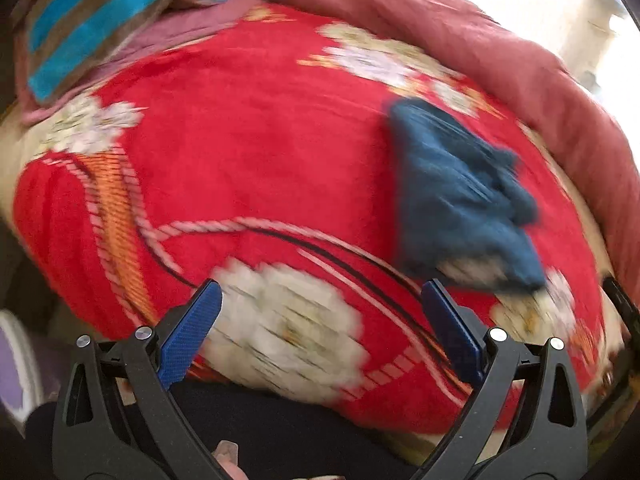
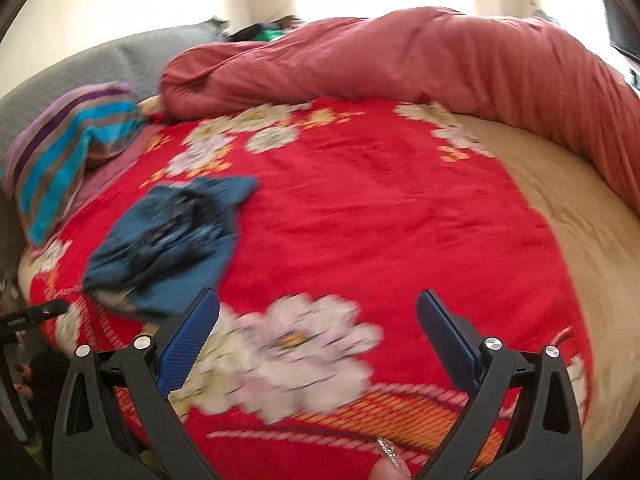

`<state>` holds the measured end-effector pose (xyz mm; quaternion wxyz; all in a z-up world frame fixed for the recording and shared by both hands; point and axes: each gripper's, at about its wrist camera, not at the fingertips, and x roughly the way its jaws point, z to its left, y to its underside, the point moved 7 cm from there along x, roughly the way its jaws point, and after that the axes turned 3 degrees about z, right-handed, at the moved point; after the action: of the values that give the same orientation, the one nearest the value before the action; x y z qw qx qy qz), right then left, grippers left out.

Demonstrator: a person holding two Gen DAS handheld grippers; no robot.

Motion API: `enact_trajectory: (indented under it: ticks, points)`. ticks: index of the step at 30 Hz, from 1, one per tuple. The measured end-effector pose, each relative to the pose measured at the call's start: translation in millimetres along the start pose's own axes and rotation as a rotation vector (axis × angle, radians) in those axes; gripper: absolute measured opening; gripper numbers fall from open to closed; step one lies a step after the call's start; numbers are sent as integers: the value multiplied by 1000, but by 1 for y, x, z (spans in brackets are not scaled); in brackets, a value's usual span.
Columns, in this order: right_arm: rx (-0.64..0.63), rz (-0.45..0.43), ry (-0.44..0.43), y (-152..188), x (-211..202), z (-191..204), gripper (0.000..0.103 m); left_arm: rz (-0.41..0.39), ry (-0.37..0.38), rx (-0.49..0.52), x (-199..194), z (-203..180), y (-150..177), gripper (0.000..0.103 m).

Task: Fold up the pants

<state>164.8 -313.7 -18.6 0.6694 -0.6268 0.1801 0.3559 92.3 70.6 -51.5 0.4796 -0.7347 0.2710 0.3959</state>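
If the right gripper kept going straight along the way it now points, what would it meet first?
Most likely the red floral blanket itself: the open right gripper frames a white flower print, nothing between. The crumpled blue pants lie left of that line, so it would probably miss them; blur leaves depth uncertain.

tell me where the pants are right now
The blue pants lie crumpled on the red floral blanket, left in the right wrist view, near the striped pillow; neither gripper touches them.

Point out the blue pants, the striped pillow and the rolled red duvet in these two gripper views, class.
blue pants (image 2: 168, 240), right wrist view, middle of the crumpled heap.
striped pillow (image 2: 64, 160), right wrist view, on a turquoise stripe.
rolled red duvet (image 2: 400, 60), right wrist view, centre of the roll.
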Motion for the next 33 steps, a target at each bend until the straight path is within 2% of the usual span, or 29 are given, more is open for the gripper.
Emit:
enact_trajectory:
  ticks: [1,4,5,6,9,13,15,16,18,21,26,33]
  points:
    - [26,-3,30,-6,3,-17,98,7,-15,-45,4,16,-10,93]
    - [106,-15,132,-19,11,-65,98,31,-130,-152,22,65,-42,93]
    - [151,-19,208,-26,15,-96,98,37,-173,-182,28,82,-53,93]
    - [178,-17,253,-29,18,-113,98,37,-234,-230,36,106,-69,93]
    - [308,0,403,-38,28,-188,98,30,-345,-314,55,152,-108,93]
    - [465,47,619,-46,40,-288,98,-20,-476,-351,80,197,-151,94]
    - [525,94,728,-46,51,-332,98,-28,-523,-314,94,206,-156,95]
    - [581,149,759,-40,61,-354,98,-48,-530,-305,92,204,-155,95]
    - [660,232,721,-25,82,-371,99,-60,-526,-310,89,203,-154,95]
    - [636,192,762,-25,79,-367,99,-55,-525,-310,90,203,-155,95]
    - [656,188,735,-20,80,-369,99,-54,-524,-312,89,202,-154,95]
    - [651,192,742,-27,85,-364,99,-54,-525,-311,89,202,-154,95]
